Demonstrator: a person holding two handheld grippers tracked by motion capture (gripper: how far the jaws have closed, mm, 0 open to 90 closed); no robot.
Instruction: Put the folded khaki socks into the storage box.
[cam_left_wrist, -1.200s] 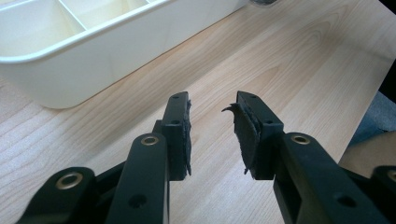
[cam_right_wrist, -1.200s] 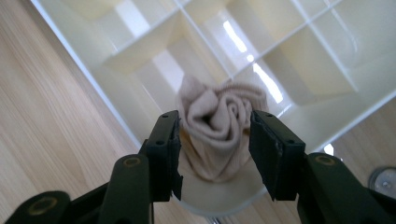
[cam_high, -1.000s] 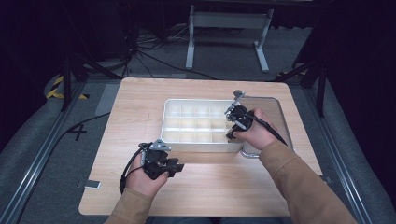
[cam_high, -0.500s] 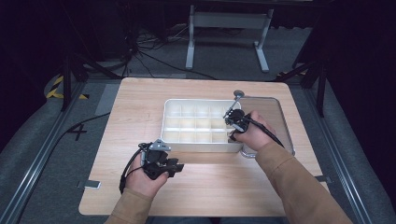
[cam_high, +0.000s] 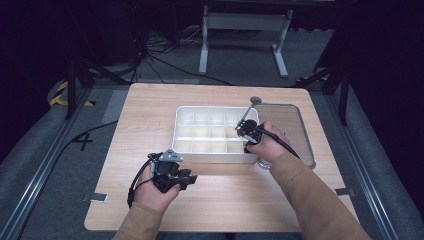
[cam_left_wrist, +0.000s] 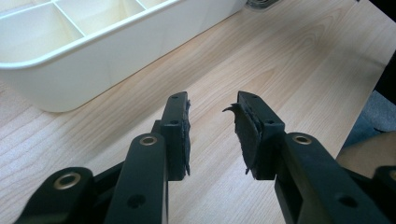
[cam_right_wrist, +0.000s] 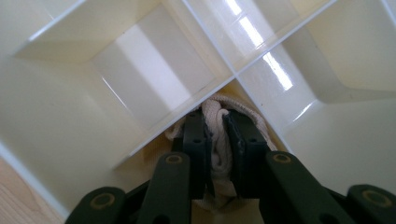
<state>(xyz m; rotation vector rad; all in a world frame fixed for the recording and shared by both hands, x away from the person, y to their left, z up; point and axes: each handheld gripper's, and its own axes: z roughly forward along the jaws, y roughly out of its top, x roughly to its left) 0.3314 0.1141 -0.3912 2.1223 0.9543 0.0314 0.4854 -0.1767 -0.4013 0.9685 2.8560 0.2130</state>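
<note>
A white box (cam_high: 200, 150) with several compartments sits mid-table. My right gripper (cam_high: 244, 136) dips into its front right part. In the right gripper view that gripper (cam_right_wrist: 215, 116) is shut on a cream bundle of cloth (cam_right_wrist: 219, 103), held low in a compartment where the white dividers (cam_right_wrist: 187, 109) cross. My left gripper (cam_high: 187, 179) rests just in front of the box's near wall. In the left gripper view its jaws (cam_left_wrist: 212, 100) stand open over bare wood with nothing between them, and the box wall (cam_left_wrist: 116, 56) lies ahead to the left.
A clear lid (cam_high: 292, 127) lies flat to the right of the box. A small clear round object (cam_high: 265, 163) sits by the box's front right corner, under the right wrist. The wooden table (cam_high: 150, 115) ends at dark floor with cables beyond.
My right gripper has shifted slightly toward the near side and lower into the box. The left gripper has stayed where it was.
</note>
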